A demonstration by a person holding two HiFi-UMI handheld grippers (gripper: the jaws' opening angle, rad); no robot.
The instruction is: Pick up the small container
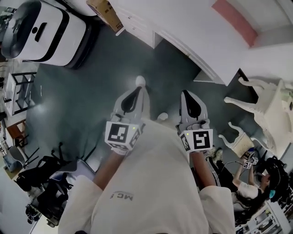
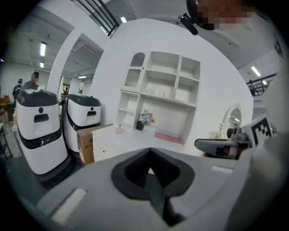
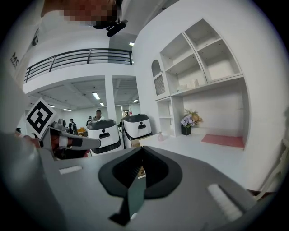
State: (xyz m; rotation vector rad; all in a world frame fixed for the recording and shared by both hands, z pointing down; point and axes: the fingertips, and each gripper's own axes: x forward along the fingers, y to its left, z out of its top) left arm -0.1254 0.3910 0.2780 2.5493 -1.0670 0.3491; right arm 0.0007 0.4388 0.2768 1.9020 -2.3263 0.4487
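Note:
A small pinkish bottle (image 2: 119, 130) stands on the white counter (image 2: 135, 140) ahead of me; it also shows in the right gripper view as a bottle (image 3: 161, 134) by the shelves. I cannot tell whether it is the small container. My left gripper (image 1: 139, 84) and right gripper (image 1: 186, 95) are held side by side in front of my chest, above the dark floor and well short of the counter. The left gripper's (image 2: 150, 152) jaws are closed together with nothing between them. The right gripper (image 3: 142, 150) is also shut and empty.
Two white-and-black machines (image 1: 43, 29) and a cardboard box (image 1: 106, 13) stand left of the counter (image 1: 206, 32). A pink mat (image 1: 233, 20) lies on it, and a flower pot (image 2: 144, 119) sits below the white shelves (image 2: 160, 97). White carved furniture (image 1: 261, 105) is at the right, a seated person (image 1: 249, 183) at lower right.

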